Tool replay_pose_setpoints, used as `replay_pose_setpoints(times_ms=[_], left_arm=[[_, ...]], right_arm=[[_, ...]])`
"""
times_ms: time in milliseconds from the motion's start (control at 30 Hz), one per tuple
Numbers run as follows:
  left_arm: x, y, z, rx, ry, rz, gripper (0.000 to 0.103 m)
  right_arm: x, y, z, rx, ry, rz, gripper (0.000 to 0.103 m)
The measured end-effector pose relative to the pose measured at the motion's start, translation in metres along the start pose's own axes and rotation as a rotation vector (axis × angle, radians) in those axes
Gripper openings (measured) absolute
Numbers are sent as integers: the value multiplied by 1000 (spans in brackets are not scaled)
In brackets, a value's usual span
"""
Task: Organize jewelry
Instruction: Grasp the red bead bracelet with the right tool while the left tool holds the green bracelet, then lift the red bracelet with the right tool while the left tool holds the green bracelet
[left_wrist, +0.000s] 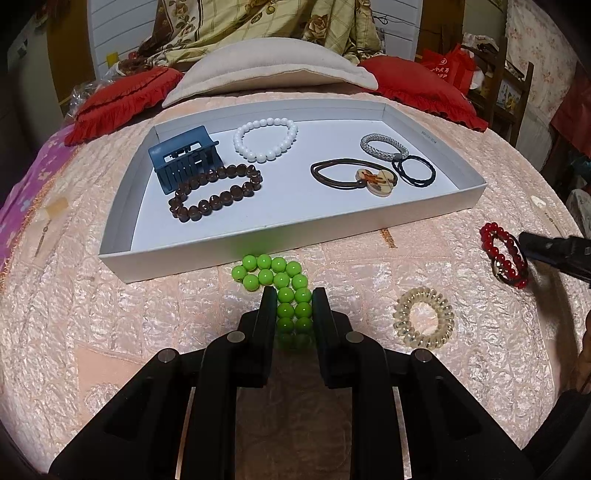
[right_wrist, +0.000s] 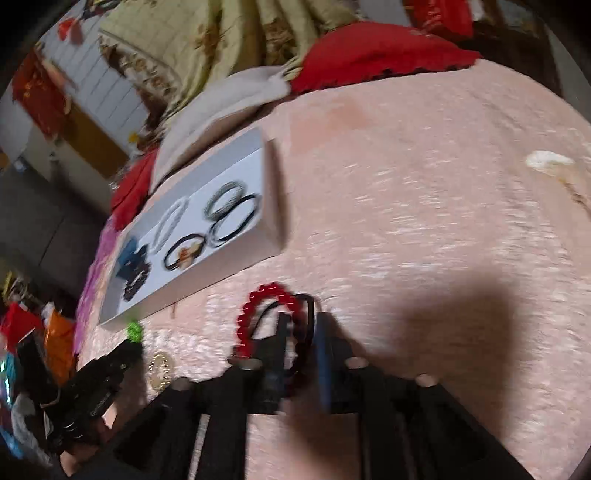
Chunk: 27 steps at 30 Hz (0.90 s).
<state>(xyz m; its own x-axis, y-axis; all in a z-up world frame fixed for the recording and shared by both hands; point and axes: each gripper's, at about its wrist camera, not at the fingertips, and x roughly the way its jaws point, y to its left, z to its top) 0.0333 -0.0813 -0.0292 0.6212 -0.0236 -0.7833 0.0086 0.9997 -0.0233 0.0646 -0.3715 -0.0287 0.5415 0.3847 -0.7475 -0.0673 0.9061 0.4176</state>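
My left gripper (left_wrist: 294, 299) is shut on a green bead bracelet (left_wrist: 280, 280) that lies doubled on the pink bedspread, just in front of the white tray (left_wrist: 258, 242). A red bead bracelet (left_wrist: 502, 254) with a dark cord lies to the right. In the blurred right wrist view my right gripper (right_wrist: 301, 326) stands open over the red bracelet (right_wrist: 258, 295). One finger (right_wrist: 279, 339) is inside the loop, and one side of the loop runs between the jaws. The pads do not seem to press on it.
The tray (right_wrist: 221, 269) holds a blue hair claw (left_wrist: 184, 158), a white bead bracelet (left_wrist: 266, 138), a brown bead bracelet (left_wrist: 216, 192) and several hair ties (left_wrist: 380, 162). A clear spiral hair tie (left_wrist: 423, 317) lies on the bedspread. Red cushions (left_wrist: 122, 99) and a pillow (left_wrist: 266, 66) lie behind.
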Motion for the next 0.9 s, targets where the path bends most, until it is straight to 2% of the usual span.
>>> replay_pose_setpoints(times_ms=[33,100,167,200,233,267,300,333,367,467,567,633,767,900], left_arm=[[0,0,0,0,0,1,18],[0,0,0,0,-1,2,18],[0,-1,0,1,-3,3,18],[0,-1,0,2,-3,4,18],[0,-1,-1,3,-4,4,18],[-1,-1,-1,4,-5,3,18],[0,-1,-1,4,-5,3,18],[0,-1,-1,4,-5,2,18],[-1,0,-1,4,-5,1,18],[-1,-1,-1,3,-5,1,18],[-1,-1,-1,6,-6,6,18],[-1,0,-1,5,-7,4,18],[-1,1,-1,0,-11,-3,18],[-3,2,-2,-4,-15,-8,18]], right_arm=[[-7,0,0,-3,-31,-21,48],[-13,7,4,-60,-64,-43,48],[-14,29,8,-219,-72,-56,48],[-11,43,8,-322,-62,-63,47],[-6,55,9,-441,-59,-97,40],[1,64,8,-539,-47,-138,37],[8,65,10,-580,-18,-140,31],[16,63,12,-583,20,-94,23],[21,61,13,-588,39,-79,21],[34,57,11,-630,83,-107,21],[37,54,15,-604,84,-82,21],[39,55,15,-598,90,-61,10],[29,66,6,-626,53,-53,9],[0,66,8,-552,-32,29,9]])
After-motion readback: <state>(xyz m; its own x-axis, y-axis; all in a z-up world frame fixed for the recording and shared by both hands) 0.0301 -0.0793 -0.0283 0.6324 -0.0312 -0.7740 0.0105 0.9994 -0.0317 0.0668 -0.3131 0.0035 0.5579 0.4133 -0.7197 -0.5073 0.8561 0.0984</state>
